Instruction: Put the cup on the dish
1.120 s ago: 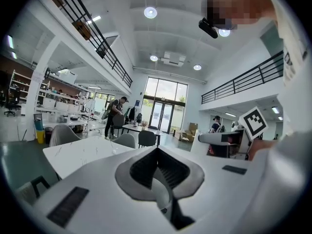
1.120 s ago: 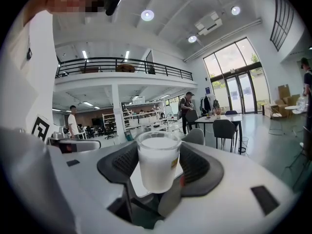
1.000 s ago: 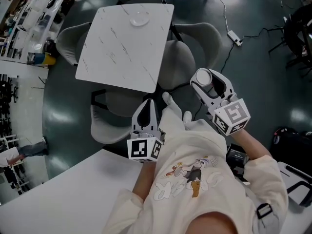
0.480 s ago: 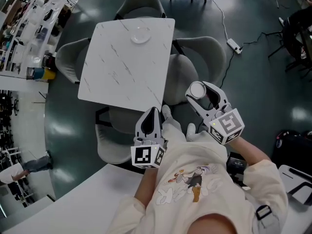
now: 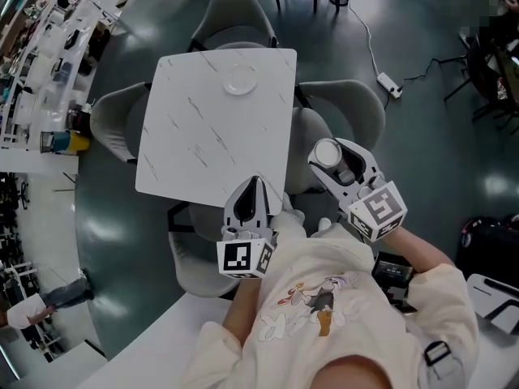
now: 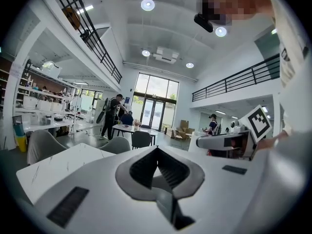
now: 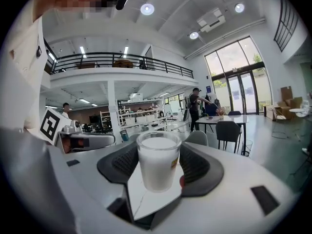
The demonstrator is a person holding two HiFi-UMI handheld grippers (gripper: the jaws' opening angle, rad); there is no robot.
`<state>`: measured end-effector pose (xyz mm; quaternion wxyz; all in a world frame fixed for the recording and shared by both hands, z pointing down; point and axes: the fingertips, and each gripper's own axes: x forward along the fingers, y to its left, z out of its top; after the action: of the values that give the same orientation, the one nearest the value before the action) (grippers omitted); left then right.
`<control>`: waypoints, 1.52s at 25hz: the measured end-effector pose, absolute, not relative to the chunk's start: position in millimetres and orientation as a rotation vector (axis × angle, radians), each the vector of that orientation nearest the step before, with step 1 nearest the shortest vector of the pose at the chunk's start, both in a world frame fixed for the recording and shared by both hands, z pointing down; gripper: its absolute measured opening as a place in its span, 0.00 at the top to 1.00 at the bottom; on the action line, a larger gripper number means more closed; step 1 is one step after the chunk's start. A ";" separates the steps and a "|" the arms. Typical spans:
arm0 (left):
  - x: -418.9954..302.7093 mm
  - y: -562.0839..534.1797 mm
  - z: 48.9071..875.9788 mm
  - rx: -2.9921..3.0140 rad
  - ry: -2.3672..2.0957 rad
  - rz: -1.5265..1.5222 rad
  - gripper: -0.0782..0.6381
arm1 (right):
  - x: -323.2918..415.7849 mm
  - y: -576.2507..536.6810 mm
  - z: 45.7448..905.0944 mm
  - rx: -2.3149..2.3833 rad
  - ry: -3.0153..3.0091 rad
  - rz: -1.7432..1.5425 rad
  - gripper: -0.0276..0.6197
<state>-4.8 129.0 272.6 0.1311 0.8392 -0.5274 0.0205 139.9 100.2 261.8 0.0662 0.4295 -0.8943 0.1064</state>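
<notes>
Head view: the right gripper (image 5: pixel 331 159) is holding the cup (image 5: pixel 327 152) off the table (image 5: pixel 195 136), well apart from the dish (image 5: pixel 241 79) sitting there. Left gripper view: the left gripper (image 6: pixel 157 152) is showing jaws pressed together, empty. Right gripper view: the jaws are clamping the cup's sides, and no dish is showing.

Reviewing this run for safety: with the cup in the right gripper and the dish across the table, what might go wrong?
The dish sits near the table's far edge, so the right gripper faces a long reach and the cup may land off-centre. The jaws pinch just the cup's sides, so a jolt might slip or tip it. Chairs ring the table, hindering a closer stance.
</notes>
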 end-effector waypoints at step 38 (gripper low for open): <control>-41.0 -3.4 304.9 2.329 -1.585 0.108 0.89 | 79.2 -41.5 274.6 1.168 -2.758 0.221 0.56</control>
<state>-41.0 -3.4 304.9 0.1606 0.8153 -0.5550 0.0377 79.2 -41.5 274.6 0.0690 0.3878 -0.9162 0.0736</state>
